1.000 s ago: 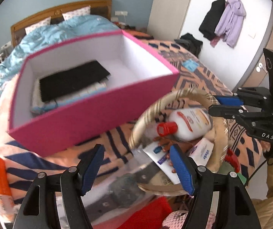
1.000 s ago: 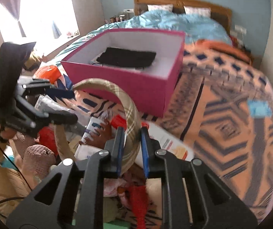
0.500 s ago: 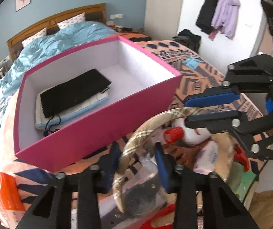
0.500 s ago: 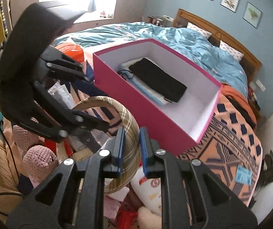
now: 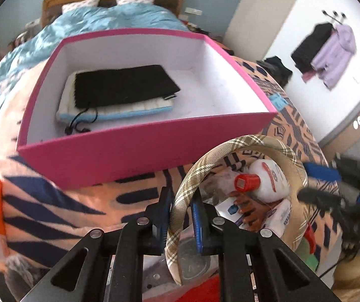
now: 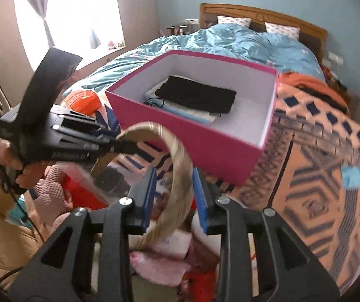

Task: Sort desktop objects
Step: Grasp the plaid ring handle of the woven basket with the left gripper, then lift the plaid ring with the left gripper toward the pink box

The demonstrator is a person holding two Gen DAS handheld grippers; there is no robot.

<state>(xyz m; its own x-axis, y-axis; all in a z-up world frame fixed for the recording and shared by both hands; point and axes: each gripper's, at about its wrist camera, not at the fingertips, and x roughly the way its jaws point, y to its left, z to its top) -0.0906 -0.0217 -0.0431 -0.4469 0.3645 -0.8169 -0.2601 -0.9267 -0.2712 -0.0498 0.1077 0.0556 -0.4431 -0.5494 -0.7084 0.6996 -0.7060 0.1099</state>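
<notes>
Left wrist view is showing your left gripper (image 5: 181,216) closing on the plaid headband (image 5: 232,148) just before the pink box (image 5: 139,156) while your right gripper (image 6: 173,196) is opening off it, so keep pinching that light, springy band mid-arc.

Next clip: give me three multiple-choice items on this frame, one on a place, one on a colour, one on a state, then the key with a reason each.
1. Where does the black pouch lie?
A. in the pink box
B. on the blue duvet
C. on the plaid ring

2. What colour is the white bottle's cap?
A. blue
B. red
C. green

3. How does the left hand-held gripper stand to the plaid ring?
A. far from it
B. closing on its rim
C. clamped on the box wall

Key: A, the pouch sits on a white pad inside the box; B, the cap shows red in the left wrist view; B, the rim runs between the blue pads, which press on it.
</notes>
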